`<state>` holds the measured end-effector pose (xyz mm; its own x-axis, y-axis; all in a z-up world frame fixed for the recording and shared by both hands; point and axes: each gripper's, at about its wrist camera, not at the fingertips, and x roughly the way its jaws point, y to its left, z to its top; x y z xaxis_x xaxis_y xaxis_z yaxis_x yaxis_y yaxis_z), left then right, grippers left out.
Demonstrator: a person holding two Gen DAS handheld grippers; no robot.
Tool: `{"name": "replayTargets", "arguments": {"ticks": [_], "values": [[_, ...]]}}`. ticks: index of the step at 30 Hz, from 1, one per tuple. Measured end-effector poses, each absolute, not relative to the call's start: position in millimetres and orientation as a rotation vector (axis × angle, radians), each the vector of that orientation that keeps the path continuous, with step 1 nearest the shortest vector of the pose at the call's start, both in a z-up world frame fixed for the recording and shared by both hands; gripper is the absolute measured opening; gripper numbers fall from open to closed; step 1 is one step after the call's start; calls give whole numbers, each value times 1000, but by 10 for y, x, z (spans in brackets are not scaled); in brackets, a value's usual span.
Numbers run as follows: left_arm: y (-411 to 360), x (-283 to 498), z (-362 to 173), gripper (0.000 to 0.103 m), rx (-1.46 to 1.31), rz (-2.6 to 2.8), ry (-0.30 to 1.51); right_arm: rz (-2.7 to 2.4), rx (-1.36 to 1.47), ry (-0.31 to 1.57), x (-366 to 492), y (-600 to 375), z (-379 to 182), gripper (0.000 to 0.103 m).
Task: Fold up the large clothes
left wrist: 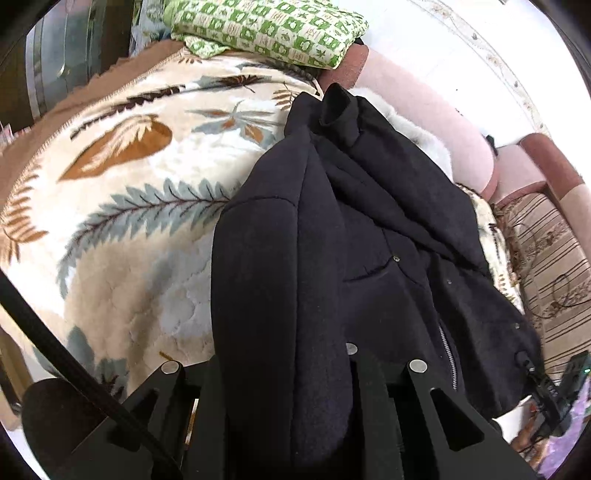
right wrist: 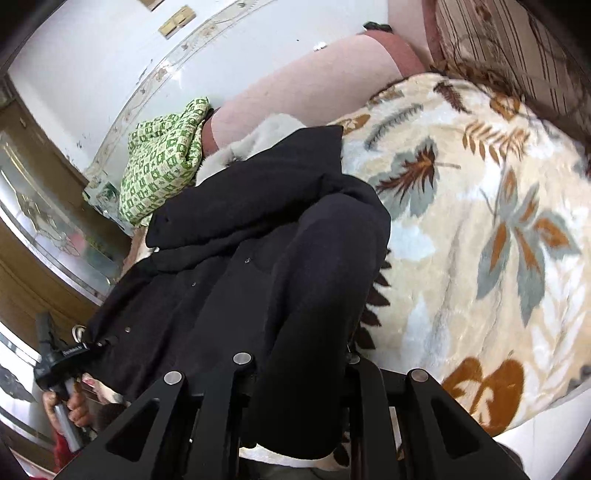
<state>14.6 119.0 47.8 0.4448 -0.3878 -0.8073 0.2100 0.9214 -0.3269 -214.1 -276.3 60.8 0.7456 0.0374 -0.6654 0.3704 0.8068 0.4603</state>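
Note:
A large black coat [left wrist: 369, 221] with snap buttons, a zipper and a white fur lining lies bunched on a leaf-patterned blanket [left wrist: 129, 184]. My left gripper [left wrist: 291, 365] is shut on a thick fold of the coat at its near edge. In the right wrist view the coat [right wrist: 258, 240] lies on the same blanket [right wrist: 480, 240]. My right gripper [right wrist: 295, 362] is shut on another thick fold of the coat. The left gripper [right wrist: 62, 363] also shows at the coat's far left edge, held by a hand.
A green patterned cloth [left wrist: 273, 29] lies at the head of the bed against a pink padded headboard [left wrist: 436, 122]. It also shows in the right wrist view [right wrist: 162, 158]. A striped sofa cushion [left wrist: 554, 266] sits to the right. A wooden glass door [right wrist: 44, 229] stands beyond the bed.

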Motion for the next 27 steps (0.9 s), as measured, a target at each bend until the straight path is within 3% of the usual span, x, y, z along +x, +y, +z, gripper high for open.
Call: {"name": "replayTargets", "arguments": {"ticks": [27], "values": [[798,175,810,15,8,-214,958,-196,534,677,-1720,-2758,1055,17]]}}
